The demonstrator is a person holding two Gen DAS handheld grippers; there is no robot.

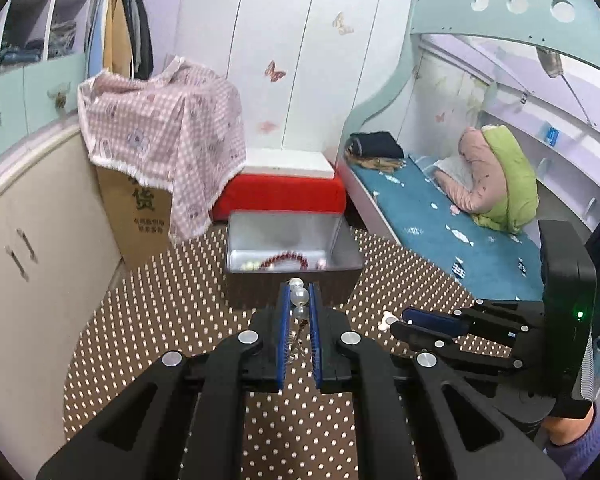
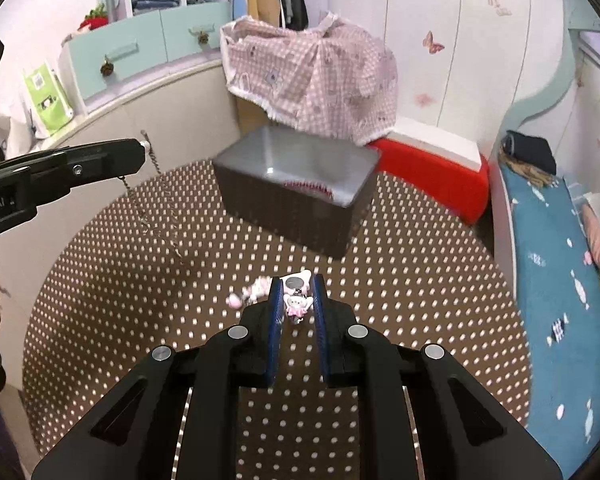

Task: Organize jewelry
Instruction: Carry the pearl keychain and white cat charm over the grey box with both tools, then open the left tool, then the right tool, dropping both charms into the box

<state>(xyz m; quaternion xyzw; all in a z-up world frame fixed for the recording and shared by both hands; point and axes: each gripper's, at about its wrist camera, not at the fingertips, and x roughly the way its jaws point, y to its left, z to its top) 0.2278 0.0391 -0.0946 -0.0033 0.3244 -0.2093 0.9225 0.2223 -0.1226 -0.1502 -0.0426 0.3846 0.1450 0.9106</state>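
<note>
My left gripper (image 1: 299, 289) is shut on a string of white pearls (image 1: 300, 298), and a thin chain (image 2: 152, 200) hangs from it above the dotted brown tabletop (image 1: 172, 320). Just behind it stands a grey open box (image 1: 236, 248) with a red bead bracelet (image 1: 286, 259) and some pale beads inside. My right gripper (image 2: 297, 286) is shut on a small pink-and-white cat charm (image 2: 297, 303). A pink beaded part (image 2: 248, 294) trails to its left, low over the table. In the left wrist view the right gripper (image 1: 396, 322) hovers to the right of the left one.
A red stool with a white top (image 1: 284, 184) sits behind the box. A cardboard box under a pink checked cloth (image 1: 160, 128) stands at the back left. A bed with a blue sheet (image 1: 440, 216) runs along the right. Cream cabinets (image 1: 28, 240) line the left.
</note>
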